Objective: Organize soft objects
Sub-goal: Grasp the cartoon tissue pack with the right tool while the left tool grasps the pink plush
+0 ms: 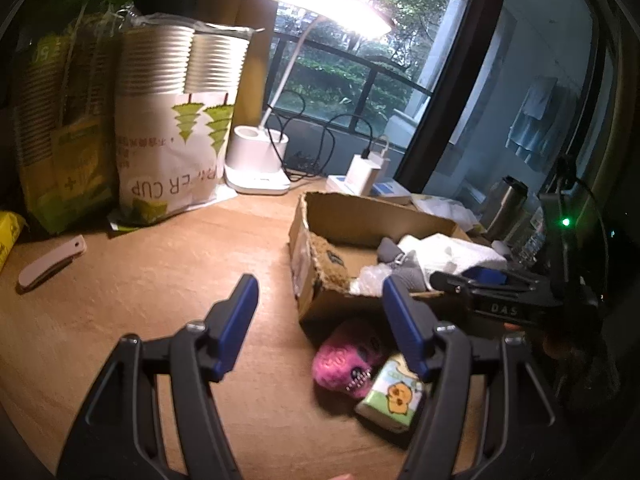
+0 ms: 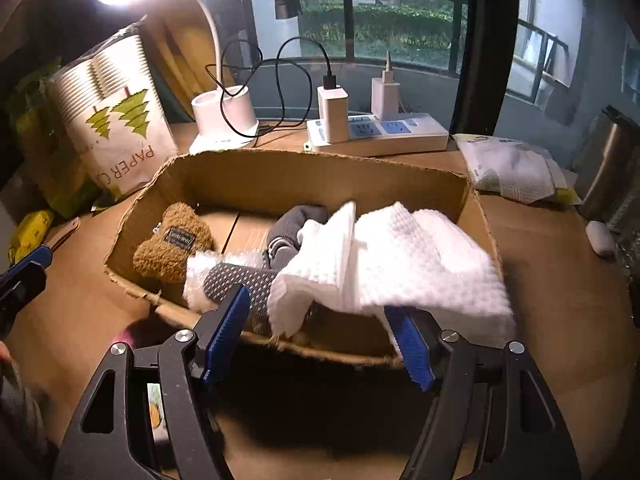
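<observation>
Soft objects fill a cardboard box point(image 2: 280, 176) on the desk point(image 1: 160, 280), where the right gripper point(image 2: 324, 334) hovers at the near rim, fingers apart and empty, beneath a white textured cloth point(image 2: 400, 264) draped over grey socks point(image 2: 244, 280) beside a brown plush point(image 2: 176, 244). Outside the box, the left gripper point(image 1: 320, 320), fingers spread, hangs above a pink plush point(image 1: 344, 360) and tissue pack point(image 1: 394, 394).

My jaws over the cardboard box point(image 2: 280, 172)

My right gripper point(image 2: 320, 328) hangs spread wide at the box's near rim, gripping nothing. Inside lie a brown plush point(image 2: 172, 244), a grey dotted sock point(image 2: 240, 280) and a white waffle cloth point(image 2: 404, 260) draped over the near rim.
</observation>
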Demonstrator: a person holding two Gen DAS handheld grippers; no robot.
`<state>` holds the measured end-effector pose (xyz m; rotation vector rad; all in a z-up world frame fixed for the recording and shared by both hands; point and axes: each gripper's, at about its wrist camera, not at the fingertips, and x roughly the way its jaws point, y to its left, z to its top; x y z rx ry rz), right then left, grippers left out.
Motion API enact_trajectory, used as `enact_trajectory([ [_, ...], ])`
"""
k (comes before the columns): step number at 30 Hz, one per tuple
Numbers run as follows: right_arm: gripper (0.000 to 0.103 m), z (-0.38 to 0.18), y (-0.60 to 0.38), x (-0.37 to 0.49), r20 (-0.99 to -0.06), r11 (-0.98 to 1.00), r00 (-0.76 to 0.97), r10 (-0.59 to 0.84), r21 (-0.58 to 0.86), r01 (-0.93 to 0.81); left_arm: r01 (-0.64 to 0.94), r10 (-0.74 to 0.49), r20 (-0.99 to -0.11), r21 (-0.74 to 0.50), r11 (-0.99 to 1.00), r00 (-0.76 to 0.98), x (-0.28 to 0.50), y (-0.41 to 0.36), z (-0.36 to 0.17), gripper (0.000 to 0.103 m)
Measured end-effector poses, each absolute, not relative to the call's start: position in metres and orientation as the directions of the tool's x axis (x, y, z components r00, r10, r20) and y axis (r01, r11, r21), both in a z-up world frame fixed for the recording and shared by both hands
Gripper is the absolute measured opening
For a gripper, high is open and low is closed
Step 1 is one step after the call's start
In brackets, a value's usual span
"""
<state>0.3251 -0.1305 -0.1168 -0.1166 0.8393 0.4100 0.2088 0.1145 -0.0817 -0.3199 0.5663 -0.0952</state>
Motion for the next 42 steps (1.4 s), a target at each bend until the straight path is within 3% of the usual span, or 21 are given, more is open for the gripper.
enact_trajectory([
  [18, 0.073, -0.085, -0.128, 0.265, -0.684, 0.910, 0.659, 0.311, 0.014, -0.414, 0.012, -0.175, -0.490, -0.318, 0.948, 0.854, 0.166, 0.115, -0.086, 0.066],
  [32, 0.073, -0.116, -0.082, 0.233, -0.714, 0.853, 0.588, 0.379, 0.024, -0.521, -0.054, -0.135, -0.543, -0.318, 0.946, 0.829, 0.144, 0.138, -0.120, 0.066],
  [36, 0.083, -0.130, -0.070, 0.226, -0.733, 0.831, 0.560, 0.386, 0.013, -0.556, -0.074, -0.125, -0.559, -0.319, 0.945, 0.819, 0.139, 0.142, -0.129, 0.066],
  [42, 0.085, -0.143, -0.058, 0.219, -0.747, 0.803, 0.537, 0.392, -0.006, -0.596, -0.085, -0.120, -0.572, -0.317, 0.945, 0.812, 0.137, 0.143, -0.136, 0.066],
])
